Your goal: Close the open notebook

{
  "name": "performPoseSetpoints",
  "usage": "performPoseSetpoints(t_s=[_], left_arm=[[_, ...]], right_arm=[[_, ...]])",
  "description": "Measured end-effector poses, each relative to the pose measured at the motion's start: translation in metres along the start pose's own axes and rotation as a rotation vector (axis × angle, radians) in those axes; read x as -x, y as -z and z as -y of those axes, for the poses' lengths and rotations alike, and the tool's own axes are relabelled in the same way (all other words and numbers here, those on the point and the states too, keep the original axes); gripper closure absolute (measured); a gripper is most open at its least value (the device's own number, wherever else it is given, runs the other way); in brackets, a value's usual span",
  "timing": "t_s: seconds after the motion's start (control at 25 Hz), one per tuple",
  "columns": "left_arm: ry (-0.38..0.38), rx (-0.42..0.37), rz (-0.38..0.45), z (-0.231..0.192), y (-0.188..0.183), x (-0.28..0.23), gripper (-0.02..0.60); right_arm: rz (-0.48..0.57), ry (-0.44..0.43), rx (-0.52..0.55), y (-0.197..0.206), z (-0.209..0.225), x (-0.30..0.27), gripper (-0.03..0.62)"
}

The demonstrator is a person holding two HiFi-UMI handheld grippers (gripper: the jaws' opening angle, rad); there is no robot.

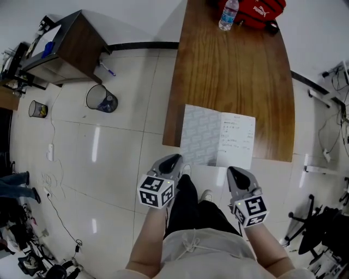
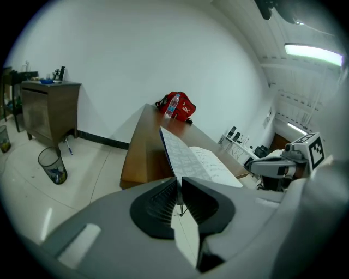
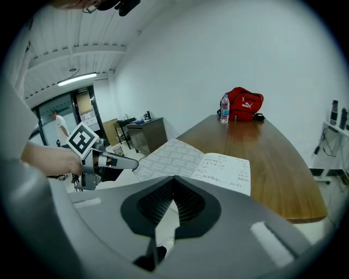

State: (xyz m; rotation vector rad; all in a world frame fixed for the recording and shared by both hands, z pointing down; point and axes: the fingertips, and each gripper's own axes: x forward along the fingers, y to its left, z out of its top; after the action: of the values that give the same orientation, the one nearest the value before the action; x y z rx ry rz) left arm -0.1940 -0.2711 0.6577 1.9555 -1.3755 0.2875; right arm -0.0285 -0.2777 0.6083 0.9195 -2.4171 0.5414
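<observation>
Brown wood with a long grain makes up the table (image 1: 234, 71), and the notebook (image 1: 218, 136) lies open at its near edge, its lower margin hanging a little past the edge towards us. We see two quite different halves. The left half is the cover (image 1: 199, 133), turned out, pale grey and printed all over with a repeating blocky pattern. The right half is a white page with a few short lines of handwriting towards the top. From the left gripper view the cover slants upward from the spine instead of lying flat, and its near corner runs straight down into the tips of the left gripper (image 2: 179, 182). There the two ribbed fingers (image 2: 161, 201) are drawn in with only a thin slit between them, pinching that corner. The right gripper (image 3: 173, 180) hangs just short of the table edge below the written page, clear of the paper, its fingers pressed together at the tips with nothing between them. At the far end of the table a water bottle (image 1: 228, 14) stands just beside a red bag (image 1: 256, 11), well apart from the notebook.
</observation>
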Motion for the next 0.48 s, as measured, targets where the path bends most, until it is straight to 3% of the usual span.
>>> performPoseSetpoints(t_s=[0.48], left_arm=[[0.078,-0.173,0.084,0.108,-0.056,0.013,0.560]], right_arm=[[0.108,0.035,0.006,-0.015,0.021,0.072,0.586]])
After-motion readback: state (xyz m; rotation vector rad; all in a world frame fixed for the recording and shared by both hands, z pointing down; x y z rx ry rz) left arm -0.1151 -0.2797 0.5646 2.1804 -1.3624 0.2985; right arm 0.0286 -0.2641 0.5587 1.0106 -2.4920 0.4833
